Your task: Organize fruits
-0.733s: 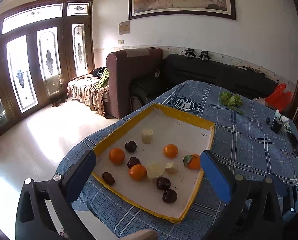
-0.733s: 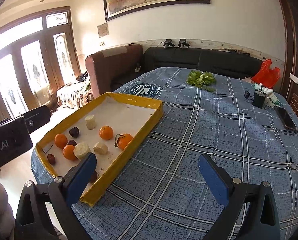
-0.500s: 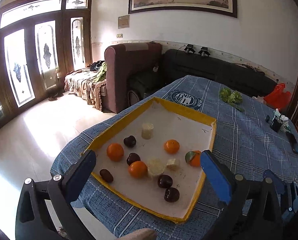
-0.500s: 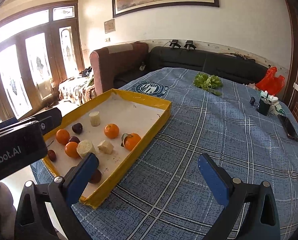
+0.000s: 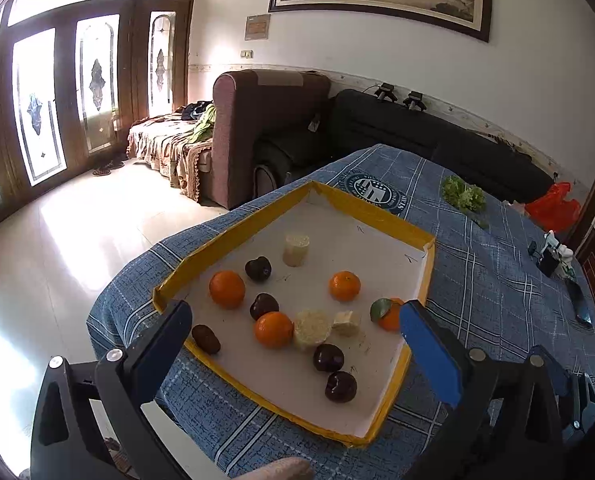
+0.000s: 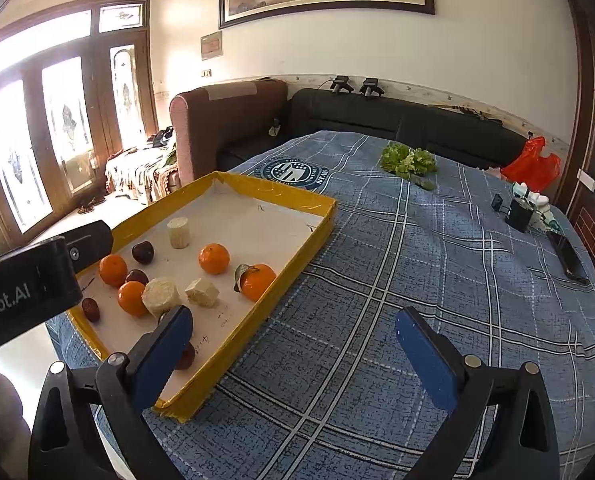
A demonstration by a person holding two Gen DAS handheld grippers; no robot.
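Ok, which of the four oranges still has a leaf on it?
The orange nearest the tray's right wall, beside the left gripper's blue pad; a green leaf sits on its left side. The other three are bare.

A: The tray [image 5: 381, 216] has yellow walls and a white floor; the oranges [image 5: 227, 289] are bright orange, one [image 5: 391, 314] with a green leaf; the plums [image 5: 258, 268] are dark maroon.

B: The desk [image 6: 417, 280] wears a blue cloth with white plaid lines; the fingers [image 6: 425, 364] carry blue pads on black frames; the cut pieces [image 5: 296, 244] are cream.
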